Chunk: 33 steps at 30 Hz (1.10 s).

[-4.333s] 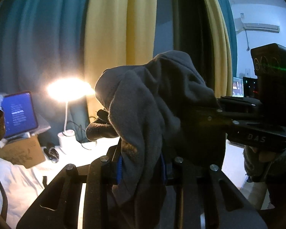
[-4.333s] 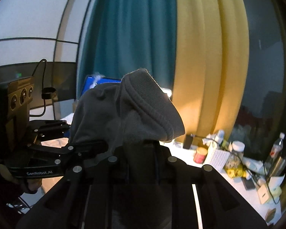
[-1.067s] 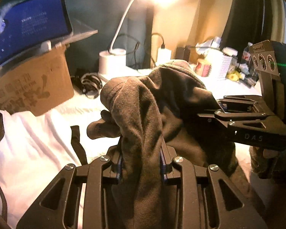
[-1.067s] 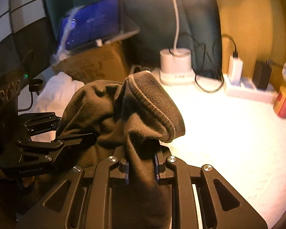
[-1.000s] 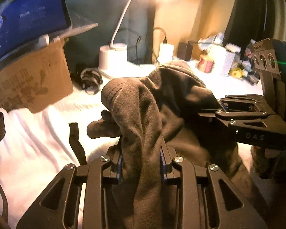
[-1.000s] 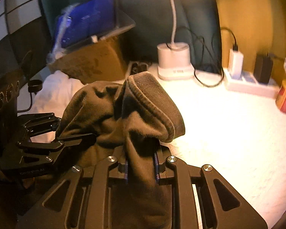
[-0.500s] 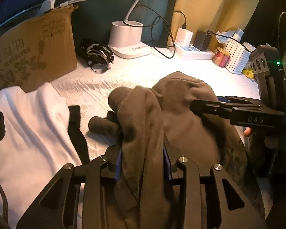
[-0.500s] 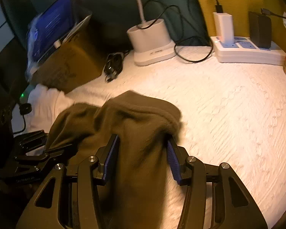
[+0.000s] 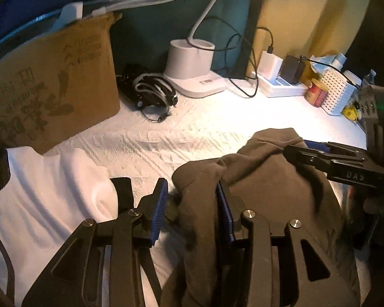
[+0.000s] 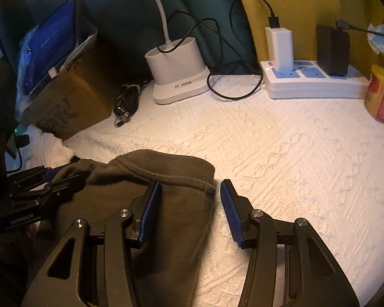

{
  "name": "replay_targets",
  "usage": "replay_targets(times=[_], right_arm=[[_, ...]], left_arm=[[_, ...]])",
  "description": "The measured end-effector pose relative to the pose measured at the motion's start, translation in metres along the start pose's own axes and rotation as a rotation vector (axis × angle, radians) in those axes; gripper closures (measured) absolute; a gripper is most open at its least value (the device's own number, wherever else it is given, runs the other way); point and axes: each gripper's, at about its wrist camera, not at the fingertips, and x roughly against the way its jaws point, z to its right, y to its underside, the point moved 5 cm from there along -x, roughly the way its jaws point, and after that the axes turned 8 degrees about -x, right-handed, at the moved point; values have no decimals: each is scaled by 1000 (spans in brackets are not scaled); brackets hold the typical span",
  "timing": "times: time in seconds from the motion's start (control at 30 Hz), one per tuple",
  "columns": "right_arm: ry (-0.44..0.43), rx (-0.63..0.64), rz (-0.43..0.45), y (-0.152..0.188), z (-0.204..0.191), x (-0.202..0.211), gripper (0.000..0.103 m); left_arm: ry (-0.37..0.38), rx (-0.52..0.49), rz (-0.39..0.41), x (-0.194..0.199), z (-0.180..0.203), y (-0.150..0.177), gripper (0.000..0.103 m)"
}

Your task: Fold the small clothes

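Observation:
A dark brown small garment (image 9: 268, 186) lies on the white textured tabletop (image 9: 181, 133); it also shows in the right wrist view (image 10: 156, 194). My left gripper (image 9: 192, 199) is open, and a bunched edge of the garment lies loosely between its blue pads. My right gripper (image 10: 189, 199) is open over the garment's ribbed hem, with that corner lying flat between the fingers. Each gripper appears at the edge of the other's view.
White clothes (image 9: 38, 199) lie at the left beside a cardboard box (image 9: 46, 84). At the back are a white lamp base (image 10: 176, 74), coiled cables (image 9: 153, 94), a power strip (image 10: 312, 81), a red-and-yellow can (image 10: 381, 97) and a white perforated basket (image 9: 338, 94).
Both grippers came down from mid-air to the tabletop with the garment, then opened. The garment now rests on the table instead of hanging from the shut jaws.

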Motion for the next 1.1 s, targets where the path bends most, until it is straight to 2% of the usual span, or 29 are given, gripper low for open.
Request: replay_targets(times=[0.13, 0.27, 0.43, 0.6, 0.8, 1.1], right_arm=[[56, 1, 20, -1, 7, 3, 51], [85, -24, 30, -2, 18, 8, 48], [129, -4, 75, 0, 20, 23, 47], [132, -7, 85, 6, 20, 38, 47], [127, 6, 81, 19, 14, 52, 47], [90, 28, 46, 49, 1, 68, 47]], left_arm=[[-31, 1, 4, 3, -2, 0, 57], [-71, -7, 34, 15, -4, -2, 57], [-67, -20, 45, 33, -2, -1, 57], [-19, -14, 50, 47, 9, 7, 57], [4, -31, 32, 58, 27, 23, 57], [13, -32, -39, 62, 46, 55, 57]])
